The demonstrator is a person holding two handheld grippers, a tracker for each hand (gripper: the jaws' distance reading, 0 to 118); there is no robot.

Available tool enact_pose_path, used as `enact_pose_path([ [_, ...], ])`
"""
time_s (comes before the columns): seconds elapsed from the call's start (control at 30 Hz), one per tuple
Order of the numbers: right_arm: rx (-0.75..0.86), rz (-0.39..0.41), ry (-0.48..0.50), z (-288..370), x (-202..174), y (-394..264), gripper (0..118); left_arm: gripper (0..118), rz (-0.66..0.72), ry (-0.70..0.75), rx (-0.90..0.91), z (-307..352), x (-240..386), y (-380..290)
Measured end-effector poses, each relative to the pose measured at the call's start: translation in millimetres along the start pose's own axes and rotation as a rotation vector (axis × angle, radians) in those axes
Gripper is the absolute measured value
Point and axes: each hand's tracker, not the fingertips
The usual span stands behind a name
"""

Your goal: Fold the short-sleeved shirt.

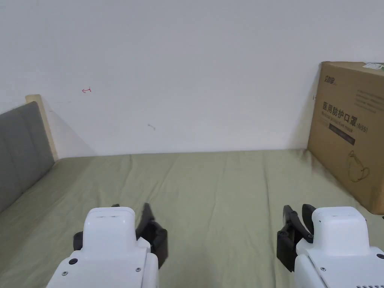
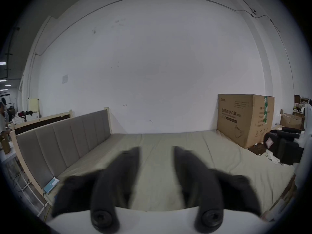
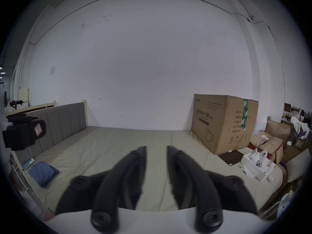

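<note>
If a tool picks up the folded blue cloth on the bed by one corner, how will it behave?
The blue cloth looks soft, with rounded, puffy folds, so it would probably go floppy and unfold. It seems light. On the wrinkled bed sheet a push would likely bunch it rather than slide it.

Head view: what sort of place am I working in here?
Probably a warehouse or workshop corner set up as a bedroom mock-up: a bed with a grey padded headboard against a bare wall, a large cardboard carton standing on it, and more boxes piled beside.
</note>
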Motion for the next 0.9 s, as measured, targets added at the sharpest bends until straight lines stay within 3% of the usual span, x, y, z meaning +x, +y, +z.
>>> enact_pose_path([
  [0.07,-0.009,-0.003,0.003,0,0,-2,60,88,0.021,-0.036,-0.035,-3,-2,-1],
  [0.1,-0.012,-0.002,0.002,0,1,-3,89,108,0.023,-0.031,-0.025,-3,-2,-2],
  [0.17,-0.009,0.008,-0.001,1,1,-5,114,111,0.018,-0.013,0.001,2,0,-2],
  [0.57,0.006,0.000,-0.042,-1,6,-5,118,110,0.084,-0.081,-0.040,-5,-7,7],
  [0.73,0.007,0.002,-0.049,-2,7,-4,118,110,0.018,-0.041,-0.044,-5,1,3],
  [0.9,0.007,0.007,-0.047,-3,7,-3,118,110,0.049,-0.067,-0.082,-8,-1,3],
])
